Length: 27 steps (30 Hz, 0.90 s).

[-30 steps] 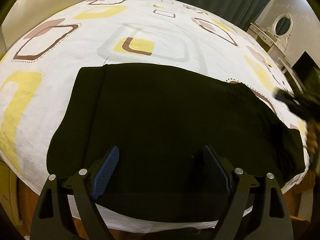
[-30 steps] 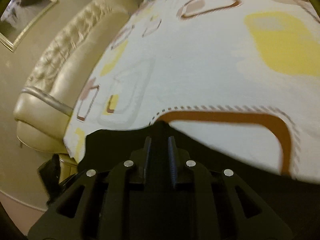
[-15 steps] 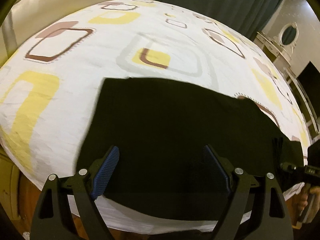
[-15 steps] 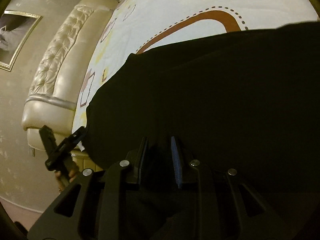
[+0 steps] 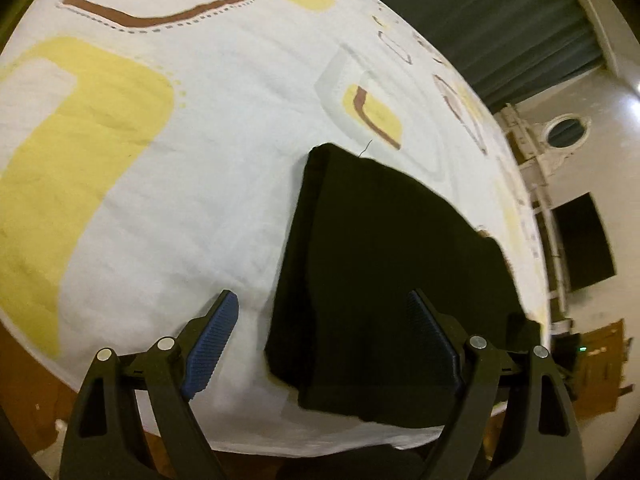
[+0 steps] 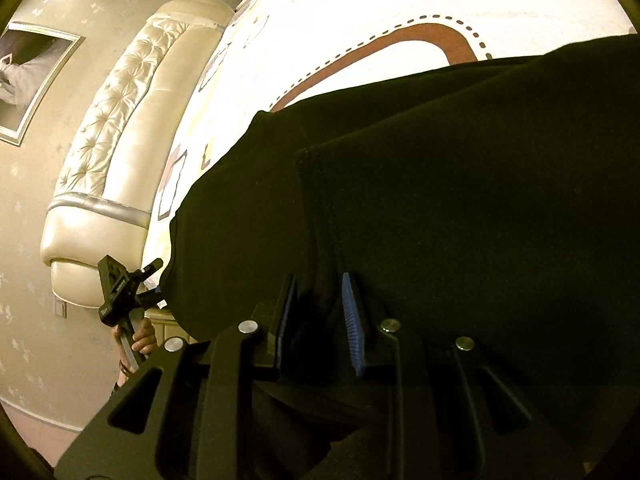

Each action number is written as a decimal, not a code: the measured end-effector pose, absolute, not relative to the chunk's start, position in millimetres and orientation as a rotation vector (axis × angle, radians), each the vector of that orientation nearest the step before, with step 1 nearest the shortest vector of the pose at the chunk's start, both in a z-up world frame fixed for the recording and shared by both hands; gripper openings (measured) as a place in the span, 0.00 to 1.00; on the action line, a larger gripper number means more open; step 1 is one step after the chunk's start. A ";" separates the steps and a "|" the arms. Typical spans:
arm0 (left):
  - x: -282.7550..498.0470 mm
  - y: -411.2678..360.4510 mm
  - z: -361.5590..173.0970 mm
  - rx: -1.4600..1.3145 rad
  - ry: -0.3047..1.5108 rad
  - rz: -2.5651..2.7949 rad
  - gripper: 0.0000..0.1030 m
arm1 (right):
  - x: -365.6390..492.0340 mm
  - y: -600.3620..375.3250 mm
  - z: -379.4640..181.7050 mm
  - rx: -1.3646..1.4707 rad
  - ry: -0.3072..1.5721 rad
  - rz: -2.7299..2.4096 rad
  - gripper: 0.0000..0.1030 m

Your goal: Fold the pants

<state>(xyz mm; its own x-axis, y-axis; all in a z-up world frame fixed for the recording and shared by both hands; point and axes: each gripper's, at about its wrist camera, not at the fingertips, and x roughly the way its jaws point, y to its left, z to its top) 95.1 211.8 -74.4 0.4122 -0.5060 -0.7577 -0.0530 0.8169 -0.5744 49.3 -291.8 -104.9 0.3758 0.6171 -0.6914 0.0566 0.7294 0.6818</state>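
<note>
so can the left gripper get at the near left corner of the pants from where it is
Probably yes. The left gripper is open and empty, and that corner of the pants lies flat on the bed between its fingers, with nothing on top.

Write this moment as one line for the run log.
stage: fold pants | pants: black, on bed sheet | left gripper: open, empty, over pants edge | right gripper: narrow gap, cloth between pads

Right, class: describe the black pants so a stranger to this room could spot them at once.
Start at the big bed covered by a white bedsheet printed with yellow and brown squares. Near its front edge lie the black fabric pants, folded flat. They are the only plain dark shape on that pale patterned sheet.
</note>
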 end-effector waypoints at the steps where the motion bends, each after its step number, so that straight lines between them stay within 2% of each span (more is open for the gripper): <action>1: 97.3 212.2 -75.5 -0.586 1.126 -0.318 0.82 | 49.1 -291.2 -104.9 0.693 1.145 0.395 0.24; 6: 108.8 202.0 -80.4 -0.651 1.136 -0.411 0.82 | 46.0 -290.4 -104.3 0.690 1.140 0.401 0.32; 8: 112.3 191.2 -81.5 -0.671 1.148 -0.449 0.82 | 45.5 -286.5 -101.8 0.678 1.135 0.401 0.40; 12: 117.7 163.2 -78.2 -0.570 1.160 -0.459 0.82 | 45.9 -278.4 -96.0 0.634 1.122 0.390 0.49; 14: 119.5 155.9 -77.0 -0.550 1.169 -0.468 0.73 | 44.8 -273.7 -93.7 0.599 1.116 0.379 0.53; 16: 121.2 150.5 -76.8 -0.528 1.189 -0.459 0.56 | 44.3 -269.5 -92.0 0.579 1.113 0.368 0.56; 17: 121.2 148.7 -76.5 -0.506 1.197 -0.442 0.53 | 44.5 -267.3 -91.2 0.567 1.113 0.367 0.57; 20: 125.2 152.8 -78.5 -0.515 1.208 -0.417 0.32 | 46.0 -264.1 -89.7 0.553 1.113 0.365 0.61; 21: 125.3 156.6 -79.4 -0.531 1.216 -0.402 0.23 | 44.4 -263.4 -89.4 0.551 1.111 0.364 0.61; 27: 118.6 162.7 -73.4 -0.545 1.201 -0.373 0.17 | 44.3 -258.6 -86.8 0.522 1.110 0.357 0.66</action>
